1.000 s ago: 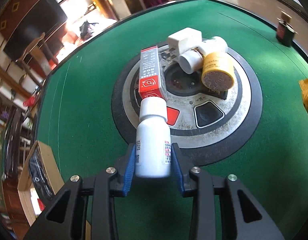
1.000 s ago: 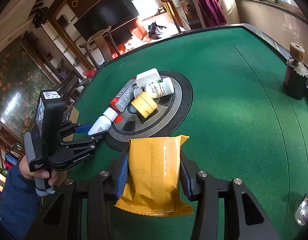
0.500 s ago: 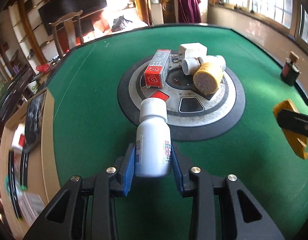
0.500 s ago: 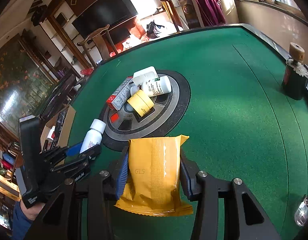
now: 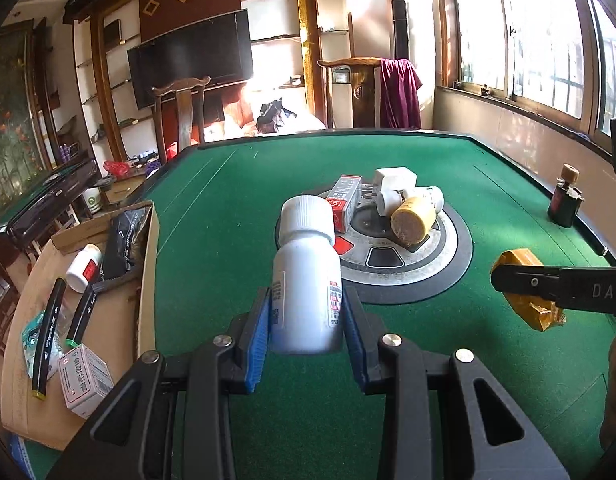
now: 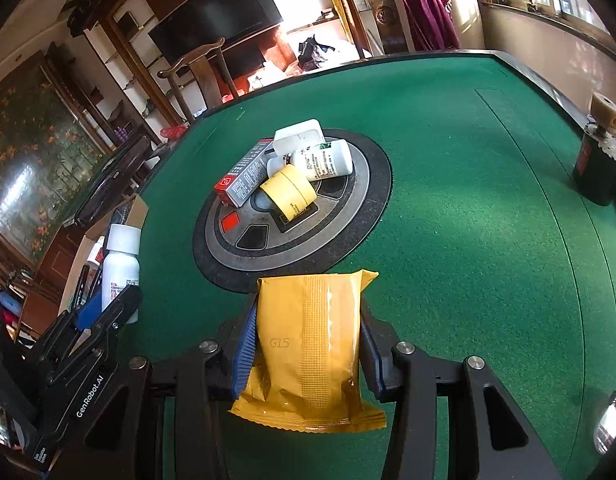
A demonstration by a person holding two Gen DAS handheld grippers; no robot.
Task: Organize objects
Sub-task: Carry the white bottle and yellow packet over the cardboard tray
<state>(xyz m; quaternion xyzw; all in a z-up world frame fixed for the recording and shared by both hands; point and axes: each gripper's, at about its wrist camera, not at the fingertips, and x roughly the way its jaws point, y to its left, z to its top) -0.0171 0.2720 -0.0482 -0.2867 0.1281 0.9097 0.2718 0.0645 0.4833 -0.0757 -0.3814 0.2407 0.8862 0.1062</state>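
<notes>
My left gripper (image 5: 306, 334) is shut on a white pill bottle (image 5: 306, 280), held above the green felt table (image 5: 228, 216) with its cap pointing away. From the right wrist view the same white pill bottle (image 6: 120, 268) hangs at the table's left edge in the left gripper (image 6: 108, 308). My right gripper (image 6: 306, 344) is shut on a yellow foil packet (image 6: 308, 344), which shows in the left wrist view as the yellow packet (image 5: 525, 288) at the right. On the round centre console (image 5: 447, 256) lie a red and grey box (image 5: 343, 200), a white adapter (image 5: 393, 178), a white bottle (image 5: 427, 196) and a yellow-capped jar (image 5: 411, 220).
A cardboard box (image 5: 146, 280) beside the table's left edge holds a white bottle with a red label (image 5: 84, 266), black tubes, a small medicine carton (image 5: 84, 378) and a black pouch. A dark bottle with a cork (image 5: 565, 200) stands at the right edge. Chairs stand behind the table.
My left gripper has drawn the white bottle back and leftward off the console, rolling level, so the cardboard box has come into view. The right gripper and its packet have stayed put.
</notes>
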